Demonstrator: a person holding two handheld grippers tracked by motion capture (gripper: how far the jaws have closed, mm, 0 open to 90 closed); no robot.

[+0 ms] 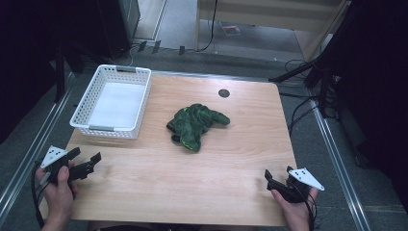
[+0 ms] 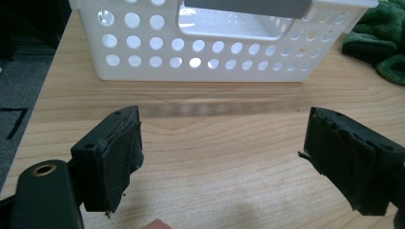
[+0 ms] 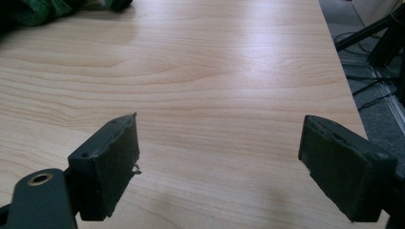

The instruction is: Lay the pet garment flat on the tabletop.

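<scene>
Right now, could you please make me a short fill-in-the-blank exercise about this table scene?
1. The white basket stands at the far ____ corner of the table.
2. The crumpled cloth is ____ in colour.
3. The jaws of the left hand-held gripper stand ____.
4. The basket holds ____.

Missing words: left; green; open; nothing

The surface (image 1: 192,178) is pale wood with fine brown grain lines running across it. A round dark disc (image 1: 223,93) sits in it near the far edge. The basket (image 1: 82,113) is white, its walls pierced by even rows of round holes, with grey bars on its end rims. The cloth (image 1: 195,122) is deep green, mottled with darker folds. The left claw (image 1: 88,162) and the right claw (image 1: 272,179) are black, and each carries a light grey plate. The floor (image 1: 327,159) is grey.
</scene>
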